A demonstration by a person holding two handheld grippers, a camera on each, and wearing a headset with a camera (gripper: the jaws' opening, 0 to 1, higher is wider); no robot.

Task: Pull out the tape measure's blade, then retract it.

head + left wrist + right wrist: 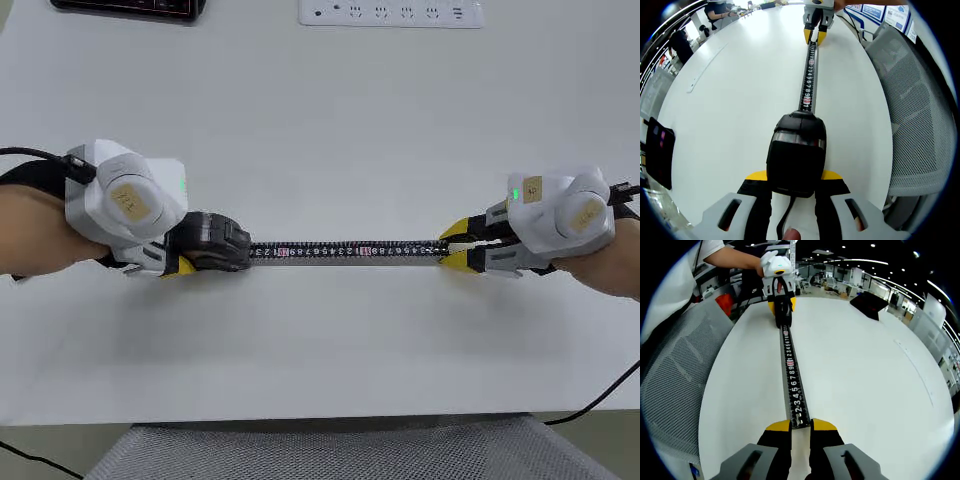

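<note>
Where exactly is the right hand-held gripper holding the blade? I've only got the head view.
Observer: At its very end. In the right gripper view the end of the blade lies between the yellow jaw tips of the right hand-held gripper, and the numbers climb away from them.
Operator: What about the case?
Observer: The left gripper view shows a black strap trailing from the back of the tape measure case, between the jaws of the left hand-held gripper.
Operator: Anyone nearby?
Observer: Yes, the left gripper view shows people beyond the far end of the table.
</note>
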